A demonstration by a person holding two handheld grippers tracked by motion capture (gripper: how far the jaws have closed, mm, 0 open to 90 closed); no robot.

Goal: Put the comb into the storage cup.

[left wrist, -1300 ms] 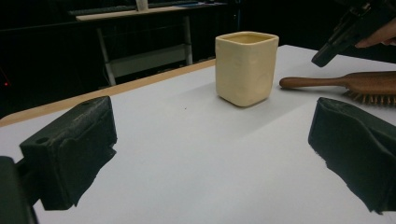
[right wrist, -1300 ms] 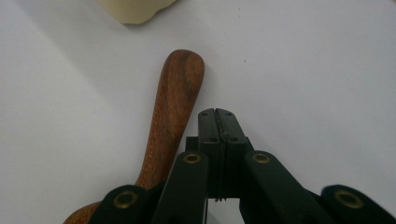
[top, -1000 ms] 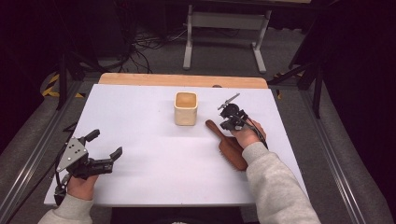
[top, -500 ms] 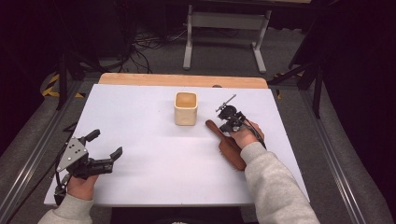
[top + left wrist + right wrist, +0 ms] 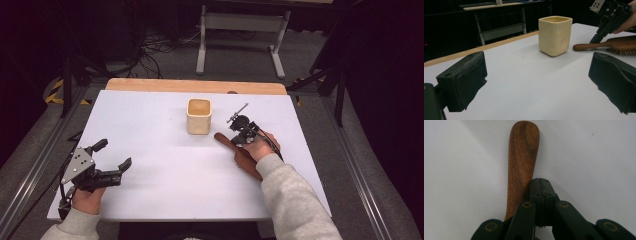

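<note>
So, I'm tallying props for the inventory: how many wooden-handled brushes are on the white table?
1. The dark brown wooden brush lies right of the cream square cup, handle pointing toward it, with the right gripper at its handle. The sleeve may hide part of it.

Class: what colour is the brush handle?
Reddish-brown wood grain on the handle, best in the right gripper view.

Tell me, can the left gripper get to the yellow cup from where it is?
Probably yes. The left gripper stands open near the table's front left, and bare white table lies between it and the cream square cup. The wooden hairbrush and shut right gripper sit beyond the cup, out of the way.
</note>
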